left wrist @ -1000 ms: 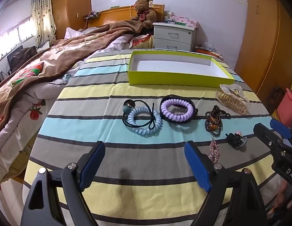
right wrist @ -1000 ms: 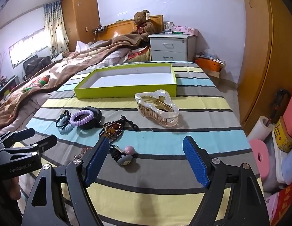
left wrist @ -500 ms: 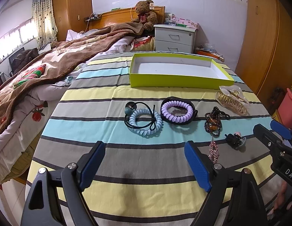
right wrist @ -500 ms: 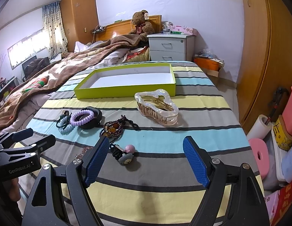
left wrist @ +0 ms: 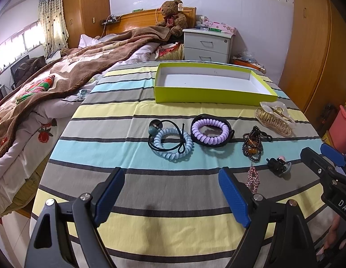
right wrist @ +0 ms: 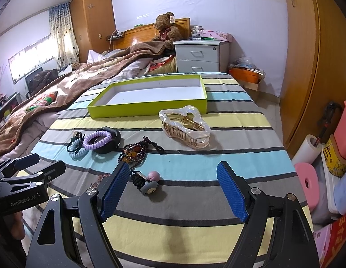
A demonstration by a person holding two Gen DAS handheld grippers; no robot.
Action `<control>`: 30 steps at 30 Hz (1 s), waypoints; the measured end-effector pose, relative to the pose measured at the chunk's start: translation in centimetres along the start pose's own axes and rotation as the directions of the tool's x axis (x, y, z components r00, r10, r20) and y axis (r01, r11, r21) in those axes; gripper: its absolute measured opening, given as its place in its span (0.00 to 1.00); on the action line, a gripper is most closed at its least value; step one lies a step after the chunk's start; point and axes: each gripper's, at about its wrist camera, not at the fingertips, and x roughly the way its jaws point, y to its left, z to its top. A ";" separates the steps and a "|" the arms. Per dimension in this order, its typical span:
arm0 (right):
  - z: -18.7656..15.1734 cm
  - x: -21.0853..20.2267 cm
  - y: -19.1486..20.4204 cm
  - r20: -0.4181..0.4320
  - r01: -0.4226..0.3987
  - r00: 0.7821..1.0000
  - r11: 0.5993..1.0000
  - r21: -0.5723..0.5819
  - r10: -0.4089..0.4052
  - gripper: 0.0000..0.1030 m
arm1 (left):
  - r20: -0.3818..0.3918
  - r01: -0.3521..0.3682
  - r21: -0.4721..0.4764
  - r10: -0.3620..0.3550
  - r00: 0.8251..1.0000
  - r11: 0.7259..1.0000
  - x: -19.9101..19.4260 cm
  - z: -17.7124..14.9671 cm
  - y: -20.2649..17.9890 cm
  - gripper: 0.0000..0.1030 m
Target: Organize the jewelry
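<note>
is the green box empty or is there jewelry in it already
Empty. The green box shows only bare white floor in both views; the hair claw clip lies outside it on the striped cloth.

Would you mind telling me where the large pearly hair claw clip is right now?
The claw clip lies on the striped tablecloth, just in front of the green box's right end. In the left wrist view it sits at far right, beyond the dark bead bracelet.

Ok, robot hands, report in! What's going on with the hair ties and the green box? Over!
Left gripper open, empty. Right gripper open, empty. Green box holds nothing; hair ties, beads, claw clip on the cloth. Path unobstructed.
</note>
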 end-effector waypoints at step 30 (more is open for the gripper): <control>0.1 0.0 -0.1 0.003 -0.003 1.000 1.000 0.005 0.003 0.78 | 0.002 0.001 -0.003 -0.001 1.000 1.000 -0.3 0.0 0.1 0.85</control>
